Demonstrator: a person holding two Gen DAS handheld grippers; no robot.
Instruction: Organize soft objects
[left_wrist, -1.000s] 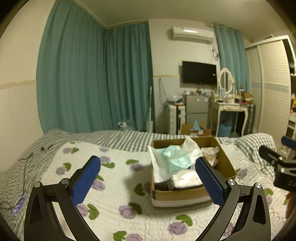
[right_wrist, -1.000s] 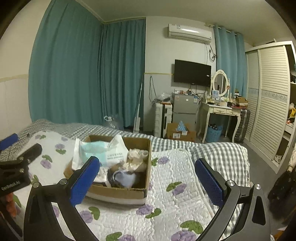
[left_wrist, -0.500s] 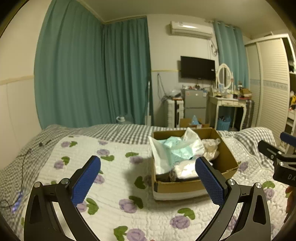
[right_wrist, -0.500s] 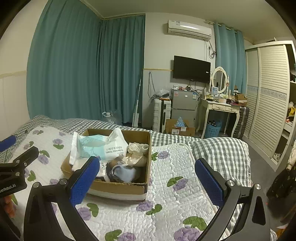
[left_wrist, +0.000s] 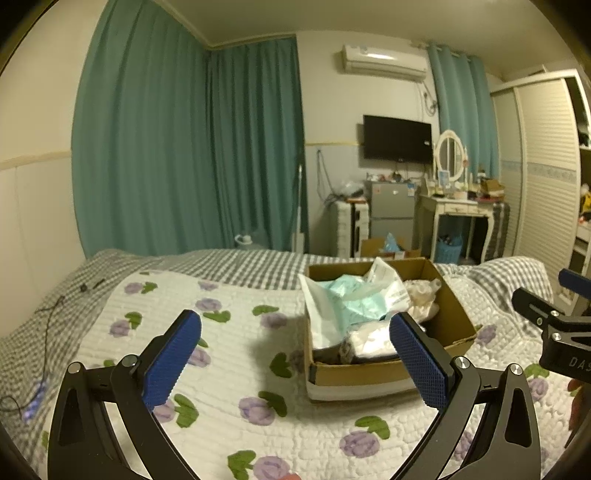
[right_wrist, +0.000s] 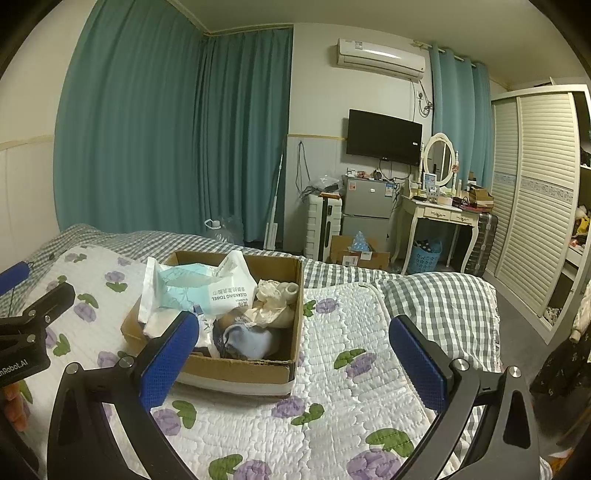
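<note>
A cardboard box (left_wrist: 458, 325) (right_wrist: 258, 369) stands on the bed, filled with soft things. In it are a white and teal cleansing-towel pack (left_wrist: 351, 299) (right_wrist: 199, 288), a cream cloth (right_wrist: 273, 299) and a light blue cloth (right_wrist: 251, 339). My left gripper (left_wrist: 295, 354) is open and empty, held above the quilt left of the box. My right gripper (right_wrist: 295, 354) is open and empty, held above the quilt in front of the box's right side. Each gripper shows at the edge of the other's view.
The bed has a white quilt with purple flowers (left_wrist: 229, 354) (right_wrist: 351, 387) over a grey checked sheet (right_wrist: 443, 306). A cable (left_wrist: 48, 314) lies at the bed's left edge. Beyond the bed stand a small fridge (right_wrist: 365, 206), a dressing table (right_wrist: 436, 218) and a wardrobe (right_wrist: 532, 206).
Both grippers have drifted slightly, so the box sits a little lower and nearer in both views. Both stay open and empty.
</note>
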